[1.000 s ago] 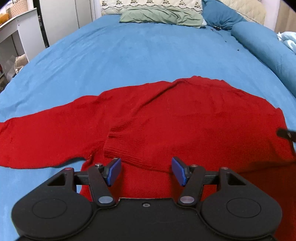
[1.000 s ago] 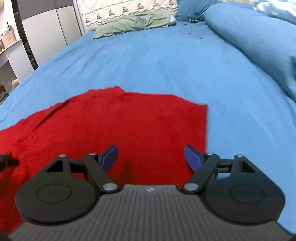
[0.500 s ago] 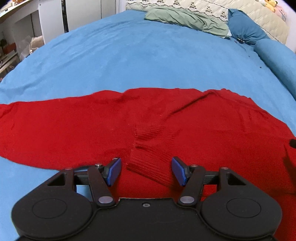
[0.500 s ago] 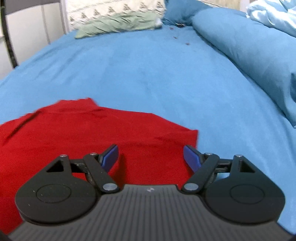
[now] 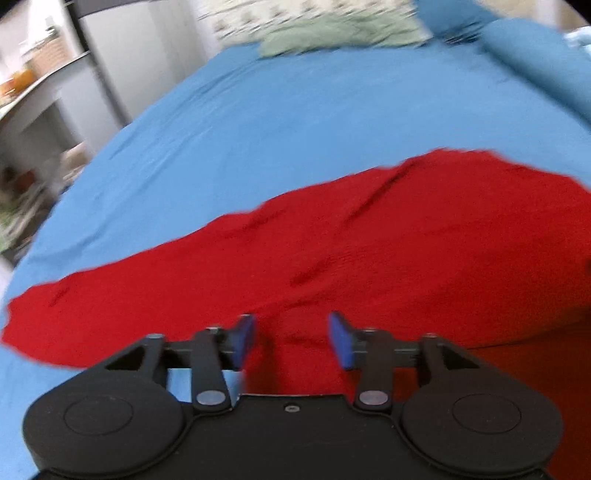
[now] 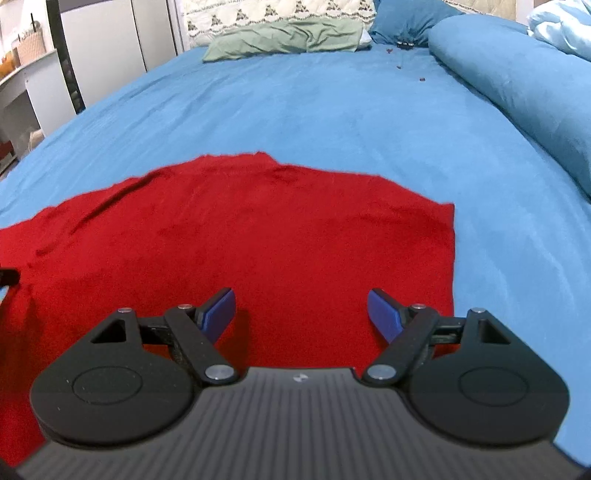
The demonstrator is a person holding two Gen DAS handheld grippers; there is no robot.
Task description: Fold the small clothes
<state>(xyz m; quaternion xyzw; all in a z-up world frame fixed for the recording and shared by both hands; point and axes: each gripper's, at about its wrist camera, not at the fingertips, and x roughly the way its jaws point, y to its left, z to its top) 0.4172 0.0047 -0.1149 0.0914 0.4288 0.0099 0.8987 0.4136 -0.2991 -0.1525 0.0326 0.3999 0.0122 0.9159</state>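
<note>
A red knit sweater (image 5: pixel 388 240) lies spread on the blue bed sheet (image 5: pixel 295 122). In the left wrist view one sleeve stretches out to the left. My left gripper (image 5: pixel 291 338) is open, low over the folded-in cuff, with red cloth between its blue pads; the view is blurred. In the right wrist view the sweater (image 6: pixel 258 236) ends in a straight edge at the right. My right gripper (image 6: pixel 303 314) is open and empty above that part of the sweater.
A green pillow (image 6: pixel 284 37) and blue pillows (image 6: pixel 402 18) lie at the head of the bed. A rolled blue duvet (image 6: pixel 517 85) runs along the right side. White cabinets and a desk (image 5: pixel 44 99) stand left of the bed.
My left gripper has swung and moved lower and closer over the cuff, jaws slightly narrower. My right gripper has pulled back a little, showing more sweater. Both stay open.
</note>
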